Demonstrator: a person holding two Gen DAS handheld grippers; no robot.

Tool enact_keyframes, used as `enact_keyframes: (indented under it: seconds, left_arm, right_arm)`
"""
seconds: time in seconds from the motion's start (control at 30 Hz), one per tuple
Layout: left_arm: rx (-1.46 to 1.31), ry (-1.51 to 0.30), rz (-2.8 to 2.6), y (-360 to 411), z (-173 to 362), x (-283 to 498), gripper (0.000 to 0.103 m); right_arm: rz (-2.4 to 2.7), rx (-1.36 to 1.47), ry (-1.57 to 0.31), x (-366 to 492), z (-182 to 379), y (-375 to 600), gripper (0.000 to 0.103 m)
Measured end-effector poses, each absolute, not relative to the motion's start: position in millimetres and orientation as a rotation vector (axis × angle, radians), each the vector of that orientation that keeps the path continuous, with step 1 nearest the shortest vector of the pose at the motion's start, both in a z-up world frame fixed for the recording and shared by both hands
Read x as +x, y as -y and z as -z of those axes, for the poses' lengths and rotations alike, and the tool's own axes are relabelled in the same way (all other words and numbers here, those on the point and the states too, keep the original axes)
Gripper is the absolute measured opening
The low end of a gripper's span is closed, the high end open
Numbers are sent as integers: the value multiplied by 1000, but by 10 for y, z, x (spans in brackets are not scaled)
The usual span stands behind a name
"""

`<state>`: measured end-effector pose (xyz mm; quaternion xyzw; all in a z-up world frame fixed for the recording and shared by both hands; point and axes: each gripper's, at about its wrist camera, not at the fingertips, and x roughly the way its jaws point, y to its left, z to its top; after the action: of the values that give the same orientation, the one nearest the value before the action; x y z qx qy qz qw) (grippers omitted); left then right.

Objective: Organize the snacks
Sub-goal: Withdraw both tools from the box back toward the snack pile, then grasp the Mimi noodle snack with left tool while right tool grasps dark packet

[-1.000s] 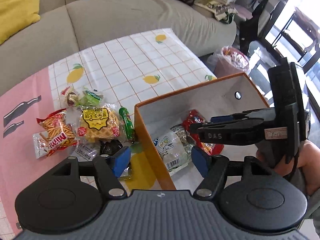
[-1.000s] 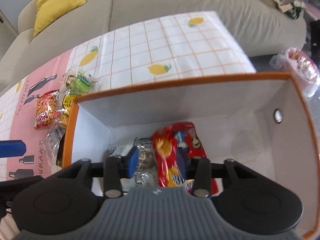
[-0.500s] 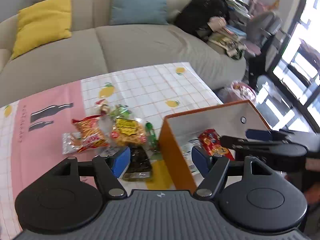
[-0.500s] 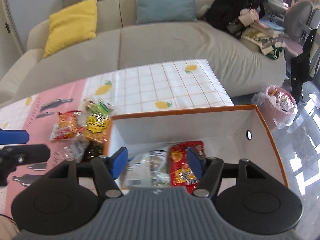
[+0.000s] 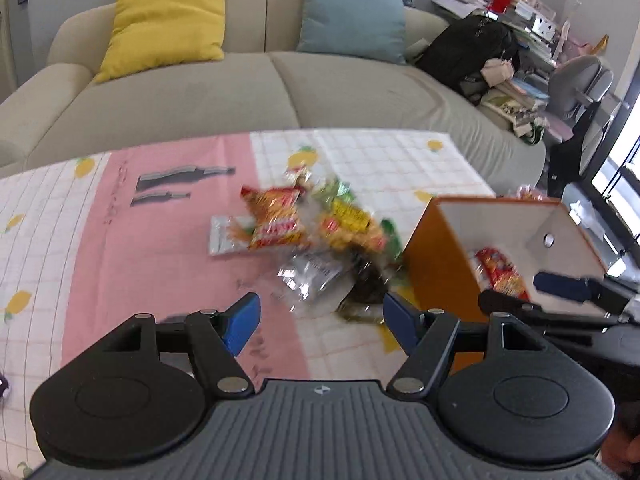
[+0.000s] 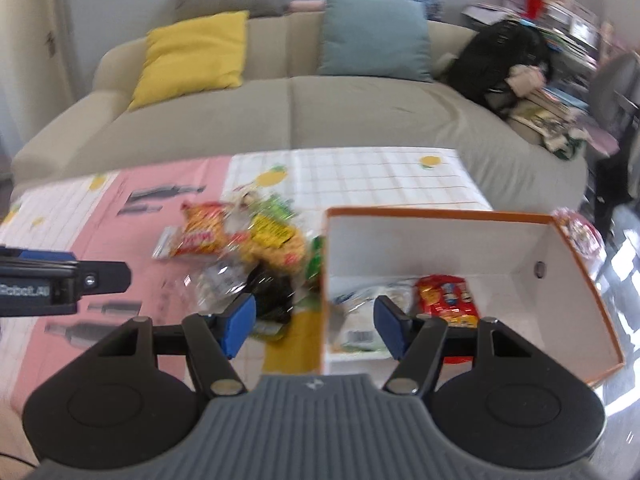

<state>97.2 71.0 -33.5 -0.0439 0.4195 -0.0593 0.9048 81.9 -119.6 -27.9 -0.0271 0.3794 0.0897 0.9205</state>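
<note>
Both grippers, left and right, hang wide apart and empty above the table, with the blurred snack pile on the pink-and-white cloth beside the orange box, which holds what looks like a red packet.

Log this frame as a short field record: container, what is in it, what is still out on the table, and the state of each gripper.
container: orange cardboard box with white inside, open top, at the table's right end
in box: red snack packet; white wrapped packet
still on table: loose pile of snack packets left of the box, including an orange-red chip bag and a dark packet
surface: pink and white lemon-print tablecloth
left gripper: open, empty
right gripper: open, empty
</note>
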Motion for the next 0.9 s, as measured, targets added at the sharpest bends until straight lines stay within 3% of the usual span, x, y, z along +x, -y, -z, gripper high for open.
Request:
enact_keyframes:
  seconds: [0.33,0.63,0.9]
  left_arm:
    - [-118,-905,154,-1010,599,1071,81]
    - [22,-897,238,-1042,838,1408,81]
    - [21,-900,235,-1152,942,1815,81]
  right_arm:
    - [-309,-202,-772,1016,463,766,62]
    - [-314,-164,-830,1327,701,582,46]
    - [-270,-108,-877,1661,965,449,47]
